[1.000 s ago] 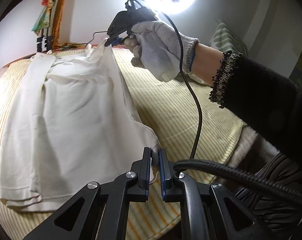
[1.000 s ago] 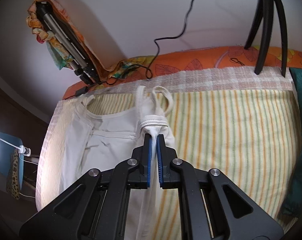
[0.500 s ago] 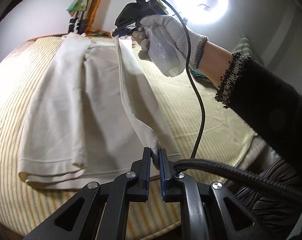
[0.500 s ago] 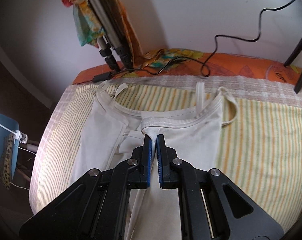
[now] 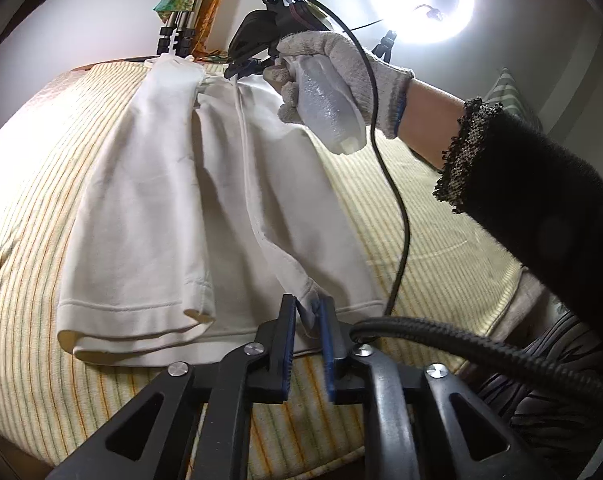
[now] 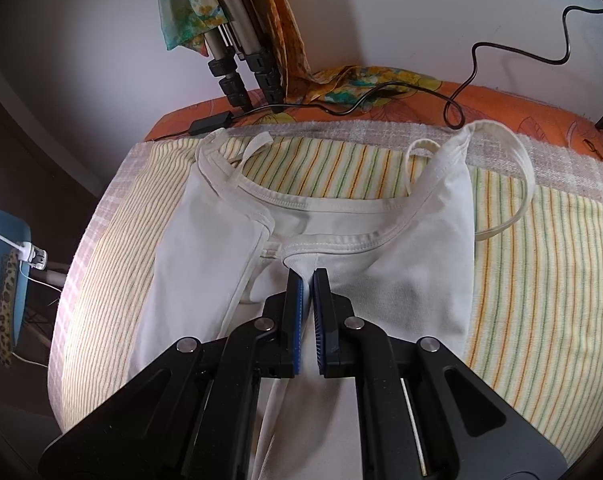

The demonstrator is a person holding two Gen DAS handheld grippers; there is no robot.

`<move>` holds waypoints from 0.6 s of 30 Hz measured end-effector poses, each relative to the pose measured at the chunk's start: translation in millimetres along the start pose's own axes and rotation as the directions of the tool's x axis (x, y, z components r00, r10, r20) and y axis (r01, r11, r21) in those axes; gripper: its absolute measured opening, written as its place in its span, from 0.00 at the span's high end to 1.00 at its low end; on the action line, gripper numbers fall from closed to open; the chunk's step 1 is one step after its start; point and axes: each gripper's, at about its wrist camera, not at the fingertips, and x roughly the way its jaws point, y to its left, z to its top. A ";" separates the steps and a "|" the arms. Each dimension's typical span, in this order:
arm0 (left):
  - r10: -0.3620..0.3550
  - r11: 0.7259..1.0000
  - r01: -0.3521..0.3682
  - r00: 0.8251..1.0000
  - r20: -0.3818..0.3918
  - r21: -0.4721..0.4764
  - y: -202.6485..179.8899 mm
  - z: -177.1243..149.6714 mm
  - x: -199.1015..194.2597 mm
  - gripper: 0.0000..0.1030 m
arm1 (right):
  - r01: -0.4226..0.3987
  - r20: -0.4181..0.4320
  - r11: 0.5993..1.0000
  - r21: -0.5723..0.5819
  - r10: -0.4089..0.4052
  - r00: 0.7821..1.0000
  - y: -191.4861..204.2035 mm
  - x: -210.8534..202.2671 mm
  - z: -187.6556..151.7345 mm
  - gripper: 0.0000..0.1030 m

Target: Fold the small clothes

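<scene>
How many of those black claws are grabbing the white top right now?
2. The left claw pinches the white top at its bottom hem; the right claw pinches its neckline edge at the far end.

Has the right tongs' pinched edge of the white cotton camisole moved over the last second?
Yes. The right tongs carried the white cotton camisole edge leftward across the striped bedcover, toward the folded tripod.

One white top (image 5: pixel 149 208) lies at frame centre, with two thin straps (image 6: pixel 513 184) at upper right of the right wrist view. Two grippers: left (image 5: pixel 306 312) at the bottom, right (image 5: pixel 245 68) at upper centre, one gloved hand (image 5: pixel 325 80) on it. One ring light (image 5: pixel 419 0), upper right. One folded tripod (image 6: pixel 237 52), upper centre. One striped cover (image 6: pixel 541 280).
</scene>
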 end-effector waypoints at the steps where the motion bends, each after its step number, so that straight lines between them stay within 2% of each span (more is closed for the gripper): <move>1: 0.007 1.000 -0.007 1.000 -0.003 -0.002 0.5 -0.3 0.1 0.79 | -0.001 -0.003 1.000 0.002 0.001 1.000 0.4 1.3 0.0 0.93; 2: 0.012 1.000 -0.012 1.000 -0.003 -0.005 1.4 -0.9 -0.4 0.73 | -0.005 -0.003 1.000 0.008 0.005 1.000 -0.4 1.1 0.0 0.93; 4: 0.019 1.000 -0.019 1.000 -0.002 -0.007 1.7 -1.8 -2.6 0.69 | -0.032 -0.003 0.999 0.034 0.033 0.999 -3.0 -1.3 1.5 0.87; 6: 0.030 1.000 -0.030 1.000 0.006 0.001 1.8 -2.3 -6.1 0.67 | -0.065 0.015 0.997 0.052 0.065 0.998 -5.3 -11.2 2.0 0.71; 8: 0.038 0.999 -0.038 0.999 0.018 0.012 1.6 -3.5 -10.7 0.65 | -0.074 0.047 0.996 0.051 0.072 0.996 -6.1 -28.7 1.8 0.65; 13: 0.060 0.996 -0.063 0.997 0.038 0.060 1.4 -11.3 -23.0 0.62 | -0.105 0.106 0.994 0.031 0.101 0.989 -9.7 -86.6 -5.4 0.65; 18: 0.092 0.992 -0.096 0.994 0.053 0.080 10.0 -24.0 -36.5 0.62 | -0.101 0.138 0.995 -0.012 0.102 0.985 -8.3 -140.0 -30.3 0.65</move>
